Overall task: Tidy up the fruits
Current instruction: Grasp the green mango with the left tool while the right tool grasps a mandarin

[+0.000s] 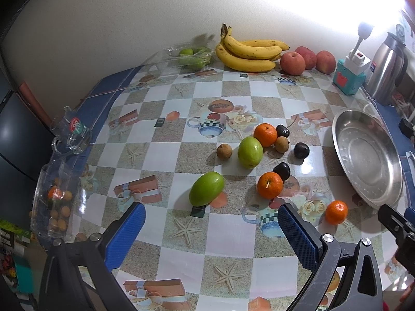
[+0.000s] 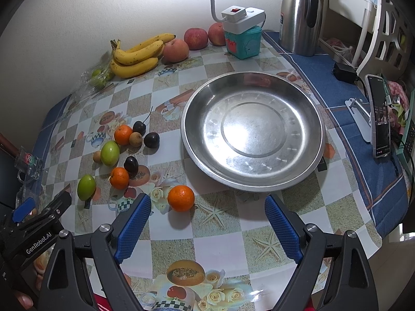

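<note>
Checkered oilcloth printed with starfish and teacups is covering the table (image 2: pixel 259 241) we are working at. Our left gripper (image 1: pixel 211 223) is hovering with its blue pads spread wide, nothing between them, just short of a green fruit (image 1: pixel 206 192). Our right gripper (image 2: pixel 207 217) is likewise hanging open, an orange (image 2: pixel 181 198) lying just ahead of its left pad. Beyond it, a steel plate (image 2: pixel 308 160) is sitting bare. 2 more oranges, a second green fruit, dark plums and small brown fruits are clustering mid-table, while bananas (image 2: pixel 137 55) and apples (image 2: pixel 195 38) are lining the wall.
</note>
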A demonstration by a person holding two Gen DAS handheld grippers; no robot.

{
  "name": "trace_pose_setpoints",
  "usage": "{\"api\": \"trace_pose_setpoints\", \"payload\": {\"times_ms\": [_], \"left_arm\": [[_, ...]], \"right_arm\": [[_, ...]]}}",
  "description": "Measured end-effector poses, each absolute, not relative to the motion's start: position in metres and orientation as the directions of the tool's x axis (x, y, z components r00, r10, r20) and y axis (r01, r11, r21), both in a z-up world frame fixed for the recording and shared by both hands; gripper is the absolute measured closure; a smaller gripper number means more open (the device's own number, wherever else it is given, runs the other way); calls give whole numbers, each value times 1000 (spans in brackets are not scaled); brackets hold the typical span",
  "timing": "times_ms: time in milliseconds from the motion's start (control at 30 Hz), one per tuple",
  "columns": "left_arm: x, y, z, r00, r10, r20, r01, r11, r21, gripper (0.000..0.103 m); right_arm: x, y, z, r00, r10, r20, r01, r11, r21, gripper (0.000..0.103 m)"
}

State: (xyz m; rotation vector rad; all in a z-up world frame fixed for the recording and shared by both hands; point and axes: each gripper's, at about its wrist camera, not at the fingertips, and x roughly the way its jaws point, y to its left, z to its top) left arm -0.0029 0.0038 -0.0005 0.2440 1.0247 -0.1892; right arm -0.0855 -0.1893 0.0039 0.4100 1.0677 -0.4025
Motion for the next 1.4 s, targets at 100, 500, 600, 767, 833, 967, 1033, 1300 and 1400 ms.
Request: {"api": "trace_pose_setpoints", "payload": {"times_ms": [100, 500, 600, 767, 833, 967, 1033, 1300, 1400], "left_arm": [[4, 0, -2, 483, -35, -875, 274, 955, 113, 0], [48, -6, -12, 365, -79, -928, 202, 979, -4, 0], [55, -7, -14, 375, -74, -924, 182, 983, -5, 0], [67, -3, -27, 368, -57, -928, 162, 987, 3, 0], [70, 0, -33, 374, -35, -927, 151, 988, 24, 0], [74, 6, -43, 359, -20, -933, 140, 990, 32, 0], [75, 9, -45, 358, 6, -934, 132, 990, 57, 0], [80, 9, -55, 334, -1, -943, 150, 987, 52, 0], [81, 7, -62, 318, 0, -948, 155, 986, 52, 1]], "right_arm": [[-80, -187, 1, 417, -114, -902, 497, 859, 121, 13], [-43, -172, -26, 362, 0, -932, 459, 870, 178, 13], [-34, -169, -31, 349, 13, -937, 456, 871, 182, 13], [-20, -161, -43, 313, 31, -949, 452, 874, 178, 13], [-15, -159, -49, 296, 36, -954, 456, 873, 174, 13], [-9, -155, -61, 263, 44, -964, 446, 880, 162, 13], [-8, -156, -65, 252, 49, -967, 448, 879, 161, 13], [-10, -165, -72, 239, 58, -969, 478, 862, 169, 16], [-11, -167, -77, 222, 66, -973, 491, 854, 170, 26]]}}
